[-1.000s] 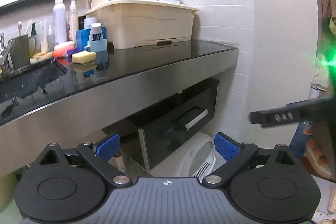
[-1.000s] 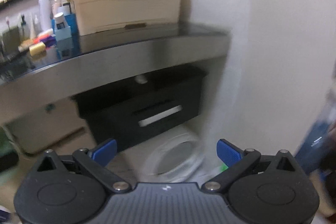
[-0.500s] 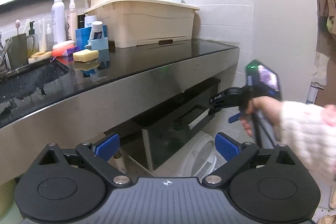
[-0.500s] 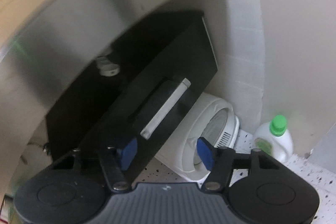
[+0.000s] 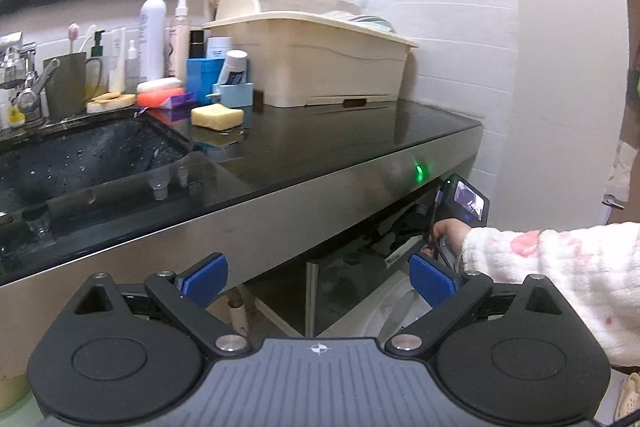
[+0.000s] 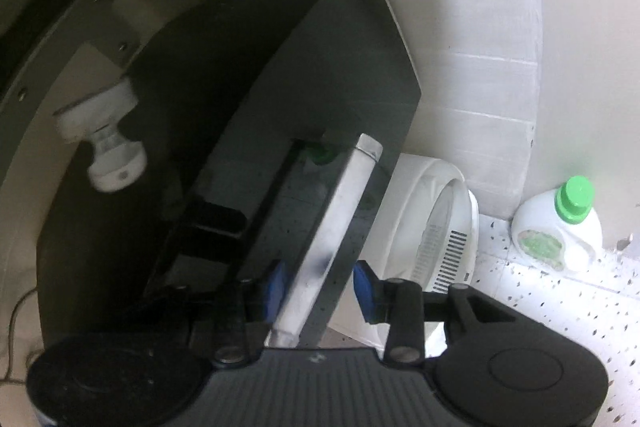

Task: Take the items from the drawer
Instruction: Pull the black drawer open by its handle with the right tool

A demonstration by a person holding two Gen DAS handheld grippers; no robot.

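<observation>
A black drawer [image 6: 320,75] hangs under the dark counter [image 5: 328,143]; it has a silver bar handle [image 6: 336,227]. My right gripper [image 6: 320,291] has its blue pads on either side of the handle, with a small gap on the right side, so it is open around it. In the left wrist view the right gripper [image 5: 460,203] and the sleeved arm reach under the counter's right end to the drawer [image 5: 352,275]. My left gripper [image 5: 318,277] is open and empty, held back in front of the counter edge. The drawer's contents are hidden.
A white round appliance [image 6: 436,227] stands on the floor below the drawer, with a green-capped detergent bottle [image 6: 560,227] by the wall. On the counter are a beige bin [image 5: 312,67], a yellow sponge [image 5: 217,116], toiletries and a sink [image 5: 80,159].
My right gripper moved from open air in to the drawer and now straddles its handle, with its jaws narrower than before. The left gripper has stayed about where it was.
</observation>
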